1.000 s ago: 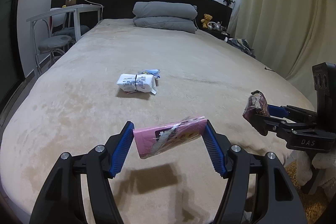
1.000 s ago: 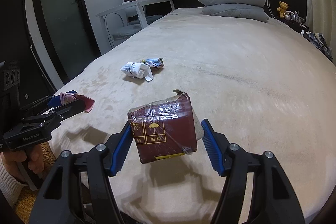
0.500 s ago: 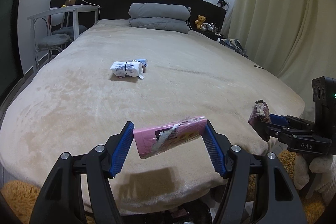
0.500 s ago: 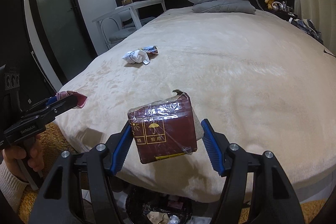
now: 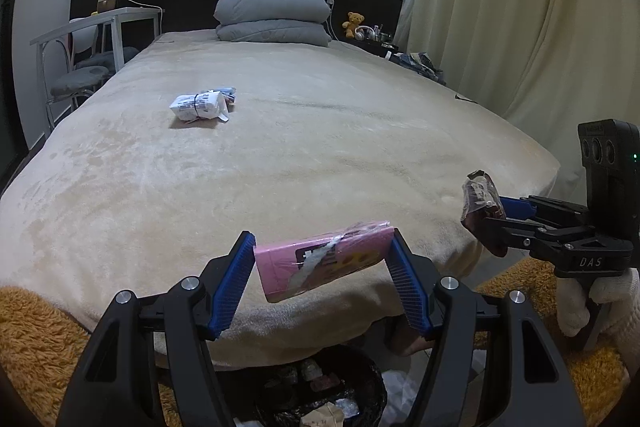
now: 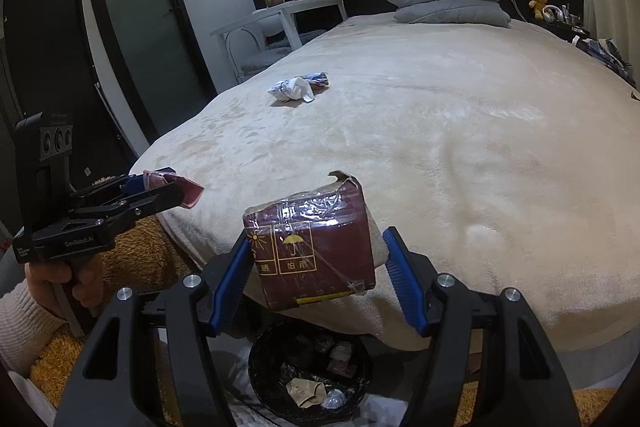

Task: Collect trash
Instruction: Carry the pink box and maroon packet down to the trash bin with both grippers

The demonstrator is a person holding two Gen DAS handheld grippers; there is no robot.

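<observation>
Now both grippers back off the bed (image 5: 320, 155), above the bin (image 6: 308, 375), fingers clamped on pink packet (image 5: 324, 259) and maroon box (image 6: 312, 251).

The bin (image 6: 308, 375) stands on the floor at the foot of the bed (image 5: 320, 147), below both claws. The left claw (image 5: 324, 283) holds a packet (image 5: 324, 263) between its pads; the right claw (image 6: 320, 267) holds a box (image 6: 312, 251) to its right. A bundle (image 5: 198, 105) lies on the bed, farther up and left (well apart from the claws). Pillows (image 5: 274, 21) are stacked at the head, a bench (image 5: 100, 23) beside the bed's left.
</observation>
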